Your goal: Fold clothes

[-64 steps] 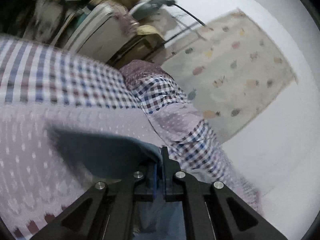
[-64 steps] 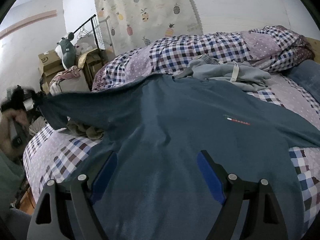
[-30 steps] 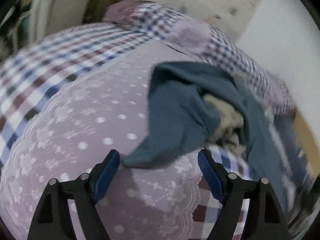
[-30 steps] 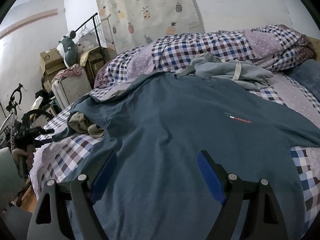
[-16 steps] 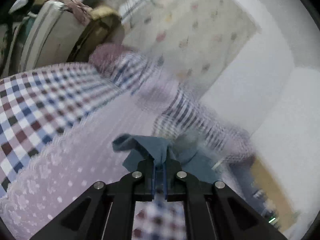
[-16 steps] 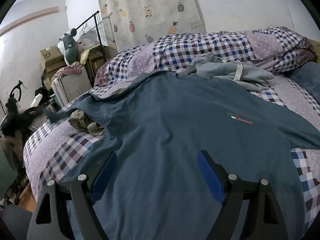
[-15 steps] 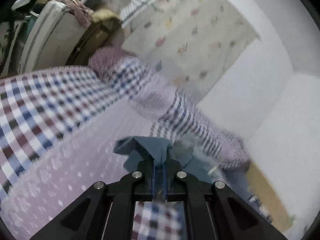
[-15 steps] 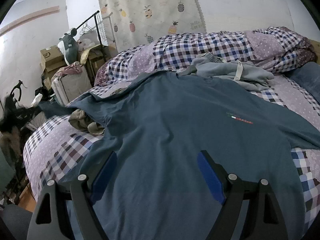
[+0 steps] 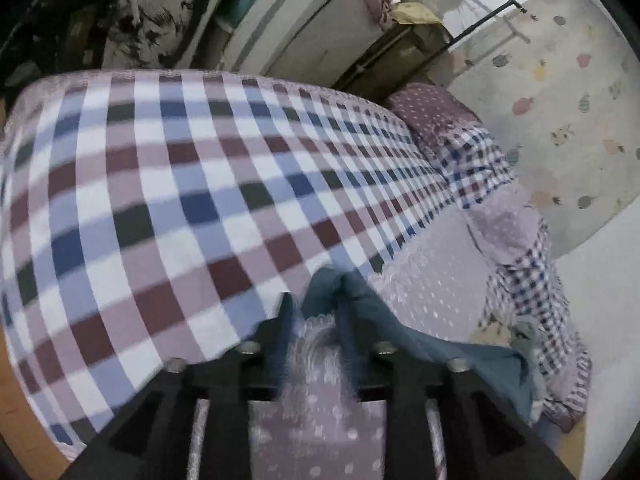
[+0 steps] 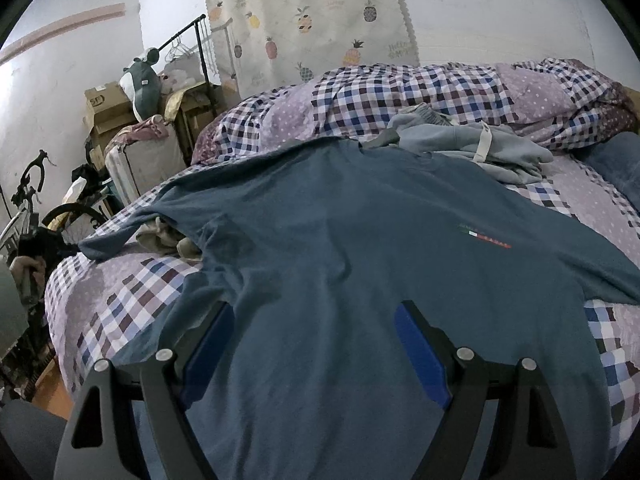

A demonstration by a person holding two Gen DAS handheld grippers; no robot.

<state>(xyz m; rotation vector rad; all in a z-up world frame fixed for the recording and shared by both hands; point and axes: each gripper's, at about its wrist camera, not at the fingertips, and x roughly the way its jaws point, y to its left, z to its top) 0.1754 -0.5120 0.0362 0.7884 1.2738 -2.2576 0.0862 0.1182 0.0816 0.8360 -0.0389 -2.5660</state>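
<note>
The right gripper point(image 10: 310, 338) hovered over the blue T-shirt point(image 10: 360, 260), jaws apart and empty, probably awaiting the fold. The T-shirt lay flat on the bed point(image 10: 132, 300). Farther off, the left gripper point(image 9: 314, 316), jaws slightly parted, straddled the sleeve point(image 9: 360, 300).

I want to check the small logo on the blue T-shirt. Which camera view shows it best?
The right wrist view: the logo sits unobstructed on the spread blue T-shirt. The left wrist view shows only a blurred sleeve, no logo.
</note>
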